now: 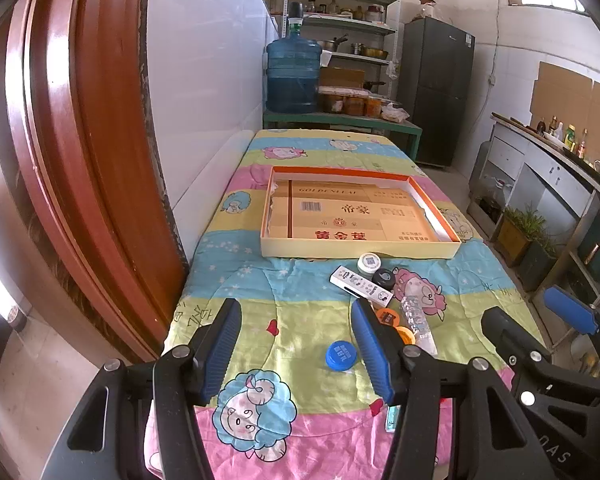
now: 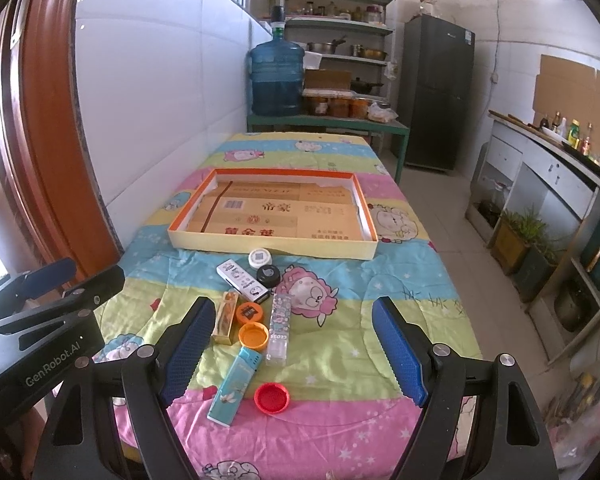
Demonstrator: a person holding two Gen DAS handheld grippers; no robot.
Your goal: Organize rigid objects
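Note:
A shallow cardboard tray (image 1: 360, 250) (image 2: 272, 249) with an orange inner rim lies mid-table on the cartoon-print cloth. Small items are scattered in front of it: a white round lid (image 2: 260, 257), a black round lid (image 2: 269, 274), a white printed box (image 2: 242, 278), a gold box (image 2: 226, 316), two orange caps (image 2: 253, 336), a clear tube (image 2: 280, 326), a turquoise box (image 2: 234, 388) and a red cap (image 2: 272, 397). A blue cap (image 1: 340, 355) lies by my left gripper's right finger. My left gripper (image 1: 296, 306) and right gripper (image 2: 293, 305) both hover open over the near cloth, holding nothing.
A white tiled wall and a red-brown door frame (image 1: 80, 140) run along the table's left side. Beyond the far end stand a blue water jug (image 1: 293, 76), a shelf rack and a dark fridge (image 1: 436, 88). A counter (image 2: 560, 168) with bottles lines the right wall.

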